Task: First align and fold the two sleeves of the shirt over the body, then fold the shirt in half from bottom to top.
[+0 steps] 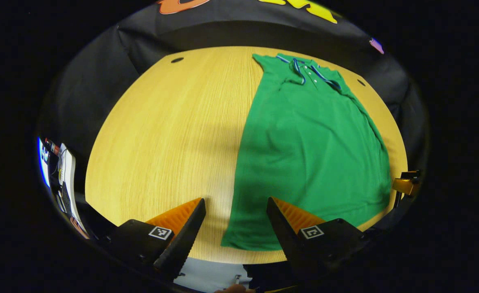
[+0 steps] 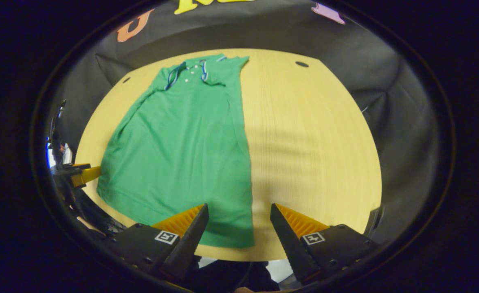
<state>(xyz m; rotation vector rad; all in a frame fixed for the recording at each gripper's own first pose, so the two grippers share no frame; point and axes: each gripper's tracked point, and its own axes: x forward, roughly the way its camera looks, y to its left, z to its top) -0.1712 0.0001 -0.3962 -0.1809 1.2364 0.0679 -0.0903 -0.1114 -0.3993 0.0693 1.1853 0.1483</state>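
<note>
A green polo shirt (image 1: pixel 308 150) lies flat on the wooden table (image 1: pixel 166 134), collar at the far end, both sleeves folded in over the body. My left gripper (image 1: pixel 236 205) is open, hovering over the shirt's bottom left corner near the table's front edge. In the right gripper view the same shirt (image 2: pixel 186 146) stretches away on the left half of the table (image 2: pixel 313 142). My right gripper (image 2: pixel 239 211) is open above the shirt's bottom right corner. Neither gripper holds any cloth. The other gripper (image 1: pixel 406 185) peeks in at the right edge of the left gripper view.
Black cloth walls (image 1: pixel 101 81) surround the table. Small dark holes (image 1: pixel 177 60) sit in the tabletop near the far corners. Some equipment (image 1: pixel 60 171) stands off the table's left side. The left gripper's tip (image 2: pixel 80 173) shows at the left edge of the right gripper view.
</note>
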